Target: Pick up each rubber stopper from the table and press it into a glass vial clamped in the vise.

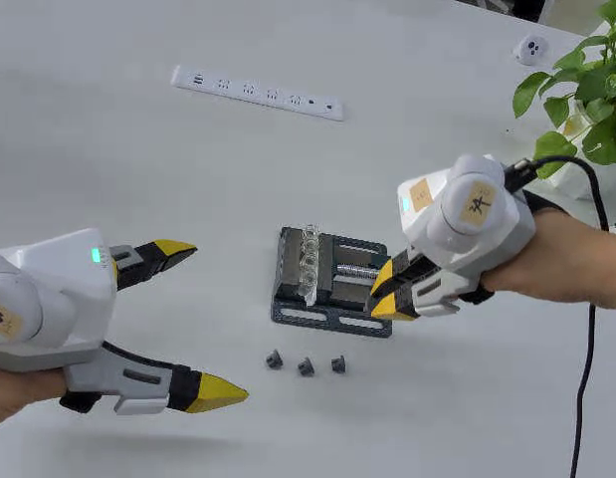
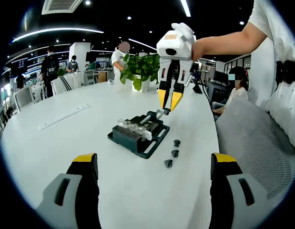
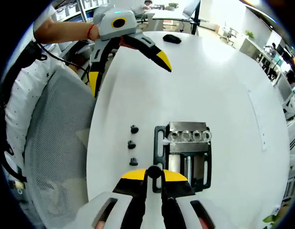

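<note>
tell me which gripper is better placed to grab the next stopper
Probably the left. The left gripper is wide open and aimed at the three loose stoppers, while the right gripper sits nearly closed at the end of the vise.

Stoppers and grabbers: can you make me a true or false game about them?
1. Three rubber stoppers lie on the table near the vise. True.
2. The left gripper is holding a stopper. False: its jaws are wide open and empty.
3. The vise holds a row of glass vials. True.
4. The right gripper hovers over the stoppers. False: it is at the vise's screw end.
5. The power strip touches the vise. False: it lies apart, farther across the table.
</note>
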`<act>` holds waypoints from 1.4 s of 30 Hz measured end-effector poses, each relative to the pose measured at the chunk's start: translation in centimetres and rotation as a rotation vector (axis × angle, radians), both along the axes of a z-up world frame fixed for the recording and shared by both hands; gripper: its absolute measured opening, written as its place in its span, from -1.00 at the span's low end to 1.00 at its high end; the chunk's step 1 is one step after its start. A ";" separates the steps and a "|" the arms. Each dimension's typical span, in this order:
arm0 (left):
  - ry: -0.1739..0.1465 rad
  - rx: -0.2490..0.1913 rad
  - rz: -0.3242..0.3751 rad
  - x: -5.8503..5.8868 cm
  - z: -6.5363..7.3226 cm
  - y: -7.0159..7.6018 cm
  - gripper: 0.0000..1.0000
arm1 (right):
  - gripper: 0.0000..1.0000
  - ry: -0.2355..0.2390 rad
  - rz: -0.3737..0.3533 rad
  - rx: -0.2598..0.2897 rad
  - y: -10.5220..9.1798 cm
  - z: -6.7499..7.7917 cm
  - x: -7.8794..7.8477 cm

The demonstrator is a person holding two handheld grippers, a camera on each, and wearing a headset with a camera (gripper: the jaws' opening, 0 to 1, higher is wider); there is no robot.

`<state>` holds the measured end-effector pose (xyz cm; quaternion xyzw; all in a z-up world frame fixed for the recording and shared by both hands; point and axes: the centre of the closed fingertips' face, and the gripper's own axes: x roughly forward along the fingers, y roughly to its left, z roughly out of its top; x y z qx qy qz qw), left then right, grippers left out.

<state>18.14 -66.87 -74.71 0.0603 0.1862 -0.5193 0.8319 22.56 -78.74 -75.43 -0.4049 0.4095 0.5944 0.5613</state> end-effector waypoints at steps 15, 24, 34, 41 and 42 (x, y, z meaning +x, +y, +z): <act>0.007 -0.007 0.007 0.3 -0.4 -0.1 0.97 | -0.88 -0.056 0.006 0.016 3.4 0.8 5.4; 0.007 -0.006 0.007 0.5 -0.6 -0.2 0.97 | -0.88 -0.064 0.008 0.014 4.7 -0.1 7.5; 0.009 -0.011 0.012 0.8 -0.8 -0.1 0.97 | -0.88 -0.048 0.015 0.000 5.5 -1.6 8.5; 0.012 -0.014 0.016 0.9 -0.9 0.0 0.97 | -0.88 -0.043 0.020 -0.015 5.4 -2.1 8.6; 0.011 -0.014 0.016 0.9 -0.9 0.0 0.97 | -0.88 -0.042 0.020 -0.017 5.4 -2.2 8.6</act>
